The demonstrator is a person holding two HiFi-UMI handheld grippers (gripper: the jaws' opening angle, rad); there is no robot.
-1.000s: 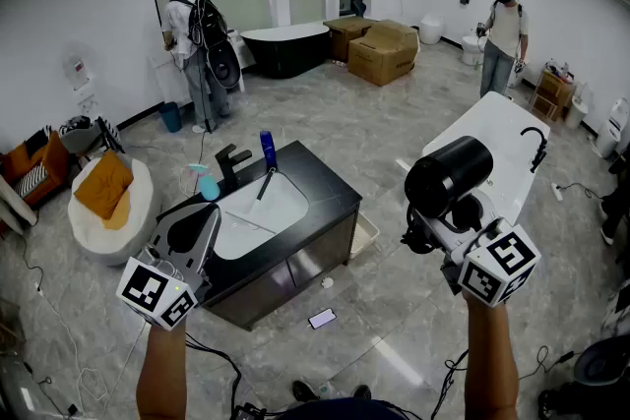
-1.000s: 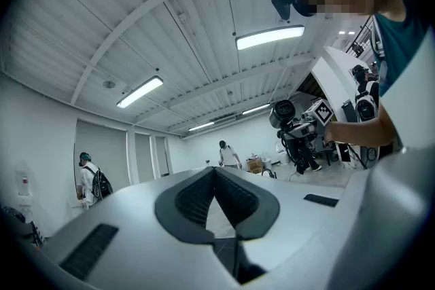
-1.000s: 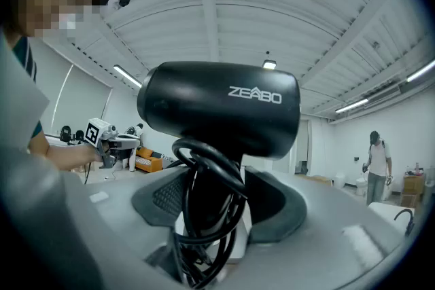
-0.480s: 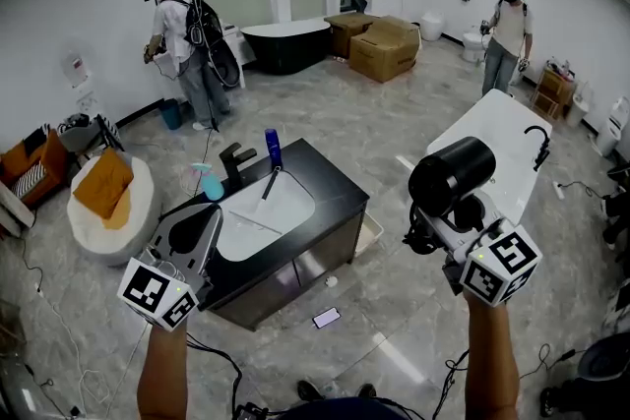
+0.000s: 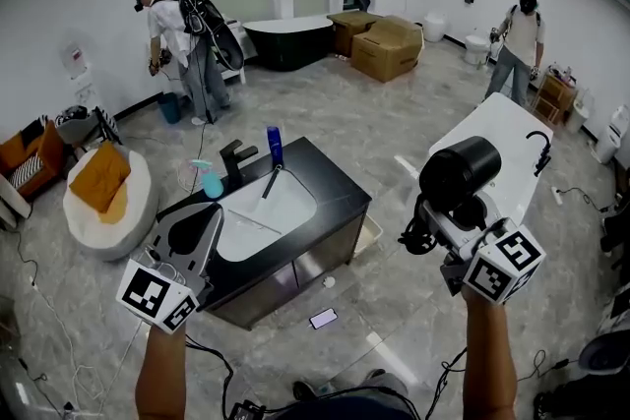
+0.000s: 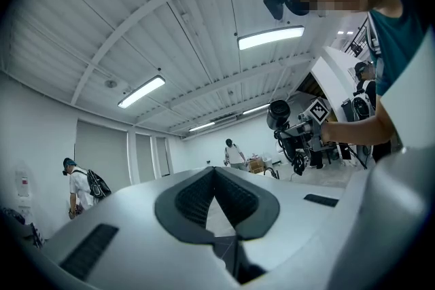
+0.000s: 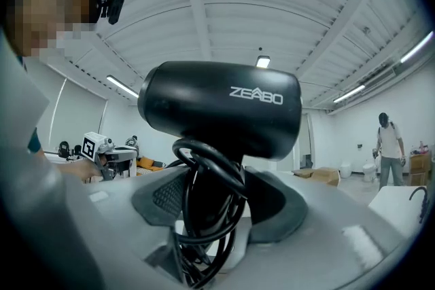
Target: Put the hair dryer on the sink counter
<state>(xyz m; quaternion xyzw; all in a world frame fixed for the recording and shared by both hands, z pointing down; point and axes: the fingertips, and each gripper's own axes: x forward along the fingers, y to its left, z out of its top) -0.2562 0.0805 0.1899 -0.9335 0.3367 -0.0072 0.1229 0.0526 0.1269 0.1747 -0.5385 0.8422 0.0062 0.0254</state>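
The task is only partly done. The hair dryer [image 5: 455, 172] is picked up but not yet delivered. The right gripper [image 5: 461, 216] carries it in the air, well clear of the sink counter [image 5: 330, 190] and out past its right corner, over the floor. In the right gripper view the jaws stand wide around the dryer's handle, with the coiled cord [image 7: 204, 214] bunched between them and the black barrel [image 7: 221, 109] sitting above. The left gripper [image 5: 205, 219] hangs over the counter's near left edge. Its jaws are closed tip to tip and hold nothing.

What seems left is to carry the dryer across to the counter and set it down on bare black top. The strip along the right edge beside the basin [image 5: 261, 211] looks free. The faucet [image 5: 234, 162] and the blue bottle [image 5: 274, 148] crowd the far edge.

Against the earlier frames, the grip on the handle is unchanged and the dryer is no nearer the counter. The two people in the background have shifted position.
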